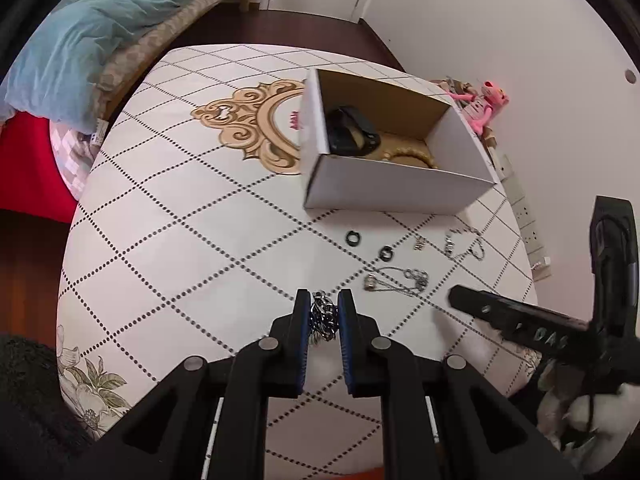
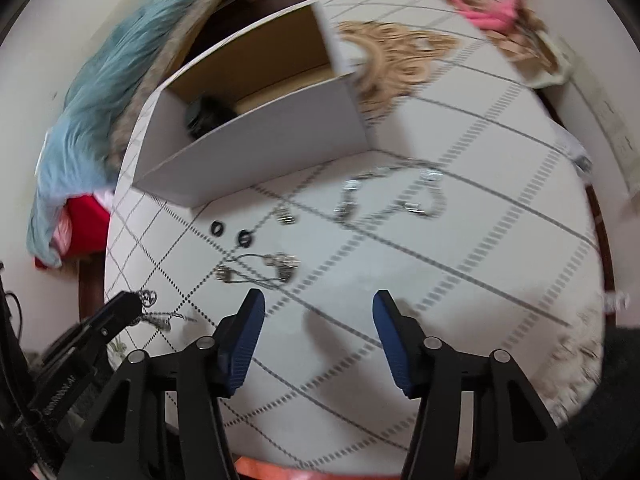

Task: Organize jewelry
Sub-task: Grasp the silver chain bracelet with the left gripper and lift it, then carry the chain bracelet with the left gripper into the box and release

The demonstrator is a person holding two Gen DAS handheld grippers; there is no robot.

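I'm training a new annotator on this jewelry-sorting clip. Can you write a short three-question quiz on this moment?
1. True or false: the left gripper is shut on a bunched silver chain.
2. What lies inside the white cardboard box? A) a dark watch-like band and a beaded strand B) nothing
3. How many small black rings lie on the white diamond-patterned tabletop?

Key: 1 true. 2 A. 3 two; the right gripper stands open over bare tabletop.
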